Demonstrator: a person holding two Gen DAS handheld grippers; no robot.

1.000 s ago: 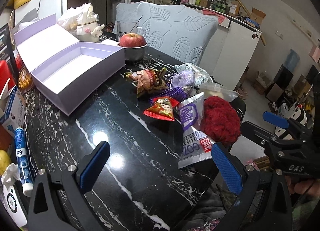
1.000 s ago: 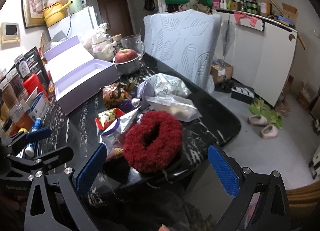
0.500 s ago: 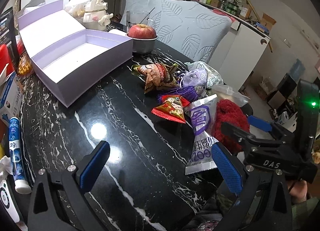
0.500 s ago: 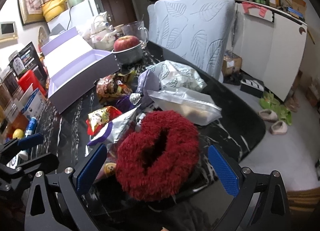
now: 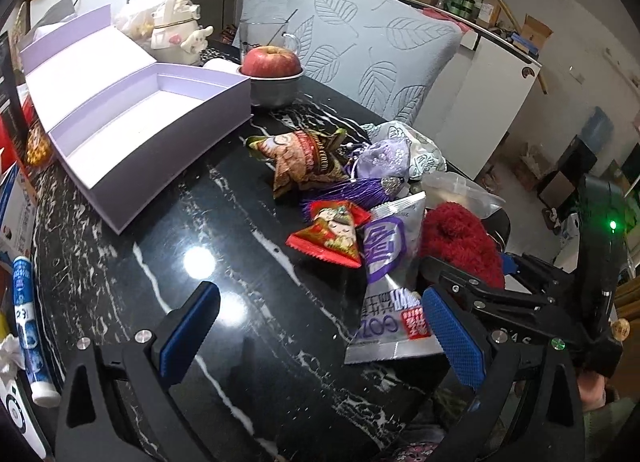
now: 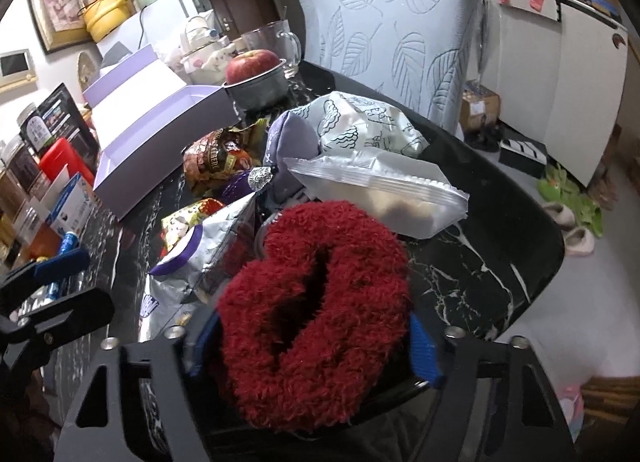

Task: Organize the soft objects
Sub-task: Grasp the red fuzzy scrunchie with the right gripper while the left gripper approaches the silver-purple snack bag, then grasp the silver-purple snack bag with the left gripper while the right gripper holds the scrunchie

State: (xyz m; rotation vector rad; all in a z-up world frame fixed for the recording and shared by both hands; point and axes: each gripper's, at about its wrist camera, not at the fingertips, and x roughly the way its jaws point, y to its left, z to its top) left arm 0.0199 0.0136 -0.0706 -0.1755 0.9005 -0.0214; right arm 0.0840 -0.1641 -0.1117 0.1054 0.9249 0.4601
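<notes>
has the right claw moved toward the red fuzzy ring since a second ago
Yes. The right claw has come forward and down: the red fuzzy ring, lying beside the clear snack bag, now sits between its closing blue pads.

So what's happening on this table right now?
A person holding two tools is sorting soft items. The right tool is closing around the fluffy red scrunchie at the table's near edge, beside a pile of snack packets. The left tool hangs open over the black marble table. The lavender box is open and empty.
</notes>
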